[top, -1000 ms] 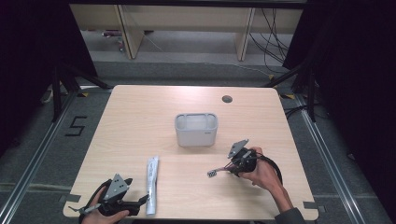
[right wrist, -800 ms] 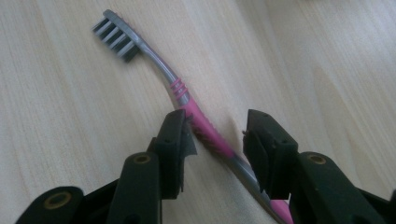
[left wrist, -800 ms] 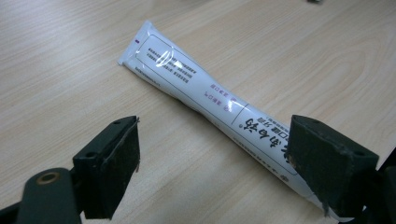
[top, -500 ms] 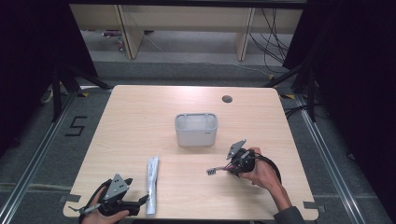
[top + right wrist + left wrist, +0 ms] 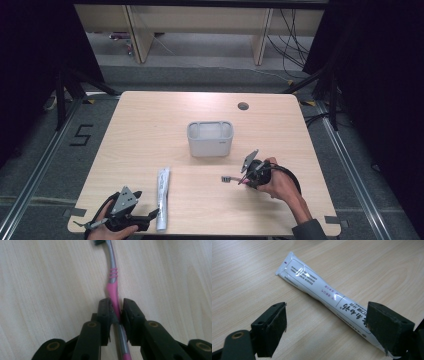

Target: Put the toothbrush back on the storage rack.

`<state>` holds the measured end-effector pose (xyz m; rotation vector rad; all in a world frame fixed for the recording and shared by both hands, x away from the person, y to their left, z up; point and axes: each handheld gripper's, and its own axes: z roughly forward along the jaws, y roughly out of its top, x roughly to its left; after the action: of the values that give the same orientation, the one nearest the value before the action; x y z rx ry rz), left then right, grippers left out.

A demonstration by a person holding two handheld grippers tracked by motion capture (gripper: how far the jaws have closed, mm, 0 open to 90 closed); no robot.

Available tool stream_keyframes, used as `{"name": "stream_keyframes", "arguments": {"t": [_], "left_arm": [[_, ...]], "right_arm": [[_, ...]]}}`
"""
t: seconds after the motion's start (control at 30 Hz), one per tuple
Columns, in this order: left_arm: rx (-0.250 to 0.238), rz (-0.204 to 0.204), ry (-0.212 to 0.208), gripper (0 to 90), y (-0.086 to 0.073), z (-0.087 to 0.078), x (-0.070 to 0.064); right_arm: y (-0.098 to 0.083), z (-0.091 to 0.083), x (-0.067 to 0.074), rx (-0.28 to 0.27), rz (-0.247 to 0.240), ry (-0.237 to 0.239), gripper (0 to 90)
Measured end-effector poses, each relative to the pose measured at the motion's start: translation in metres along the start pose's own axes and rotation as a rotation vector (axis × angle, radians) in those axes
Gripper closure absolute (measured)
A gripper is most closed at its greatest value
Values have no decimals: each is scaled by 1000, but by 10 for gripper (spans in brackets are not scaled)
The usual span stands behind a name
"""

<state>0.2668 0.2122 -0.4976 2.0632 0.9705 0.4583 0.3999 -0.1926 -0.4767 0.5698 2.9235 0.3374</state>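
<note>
Near the front left corner of the table (image 5: pixel 150 125), your left gripper (image 5: pixel 131 220) has its jaws wide apart. The white tube (image 5: pixel 162 197) lies between them, and nothing presses on it. The left gripper view shows tiny print on the tube, too small to read; the tube's near end is hidden behind one jaw. The grey tub (image 5: pixel 210 138) sits mid-table. Near the right edge, your right gripper (image 5: pixel 239 181) has just been closing, and now it pinches the pink-and-grey toothbrush (image 5: pixel 112 287). Its bristle end is cut off in the right gripper view.
</note>
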Motion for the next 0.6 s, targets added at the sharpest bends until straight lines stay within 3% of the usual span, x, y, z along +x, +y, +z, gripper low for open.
{"name": "stream_keyframes", "arguments": {"t": [0.07, 0.13, 0.17, 0.23, 0.33, 0.43, 0.6], "left_arm": [[-10, -10, -7, 167, 0, 1, -1], [4, 5, 3, 168, 0, 0, 0], [4, 5, 3, 167, 0, 0, 0], [-9, -9, -6, 167, 0, 0, -1], [6, 8, 3, 167, 0, 0, 0], [-9, -7, -7, 168, 0, 1, -1], [-2, 0, -7, 167, 0, 0, -1]], "right_arm": [[2, 0, -1, 7, -38, 11, 778], [3, -1, 0, 29, -13, 10, 786], [3, 0, -1, 32, -40, 17, 793], [4, -1, 0, 39, -31, 16, 797], [7, -2, 0, 51, -38, 19, 809], [10, -3, 1, 105, -29, 2, 815], [14, -1, -1, 130, -52, 17, 816]]}}
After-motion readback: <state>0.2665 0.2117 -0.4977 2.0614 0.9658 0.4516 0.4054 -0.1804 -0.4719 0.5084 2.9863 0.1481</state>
